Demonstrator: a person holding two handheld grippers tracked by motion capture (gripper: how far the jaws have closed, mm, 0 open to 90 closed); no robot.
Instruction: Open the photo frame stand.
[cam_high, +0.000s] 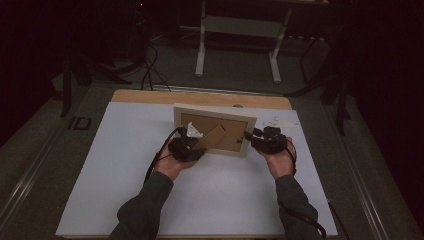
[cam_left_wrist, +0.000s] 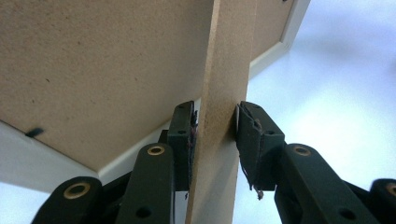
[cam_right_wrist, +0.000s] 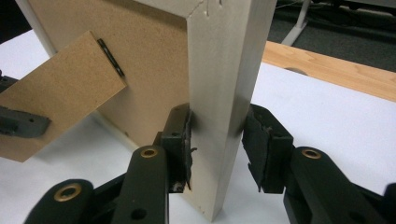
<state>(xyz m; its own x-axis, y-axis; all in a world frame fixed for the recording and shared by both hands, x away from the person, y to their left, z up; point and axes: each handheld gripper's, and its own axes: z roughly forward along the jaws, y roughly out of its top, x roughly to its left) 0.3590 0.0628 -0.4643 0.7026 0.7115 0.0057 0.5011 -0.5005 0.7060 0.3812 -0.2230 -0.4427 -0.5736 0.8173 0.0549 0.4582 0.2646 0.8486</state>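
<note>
Two grey sleeves come in over the near edge of the white-covered bench (cam_high: 125, 200). Toward the bench's far middle, a pale wooden picture frame (cam_high: 214, 111) stands upright, its brown fibreboard back facing the person. Left gripper (cam_high: 186, 148) straddles the frame's brown fibreboard stand leg (cam_left_wrist: 223, 116); one pad touches it, the other sits just off it. Right gripper (cam_high: 267, 140) straddles the frame's right side rail (cam_right_wrist: 224, 93), jaws partly open, one pad against the wood and the other just clear.
</note>
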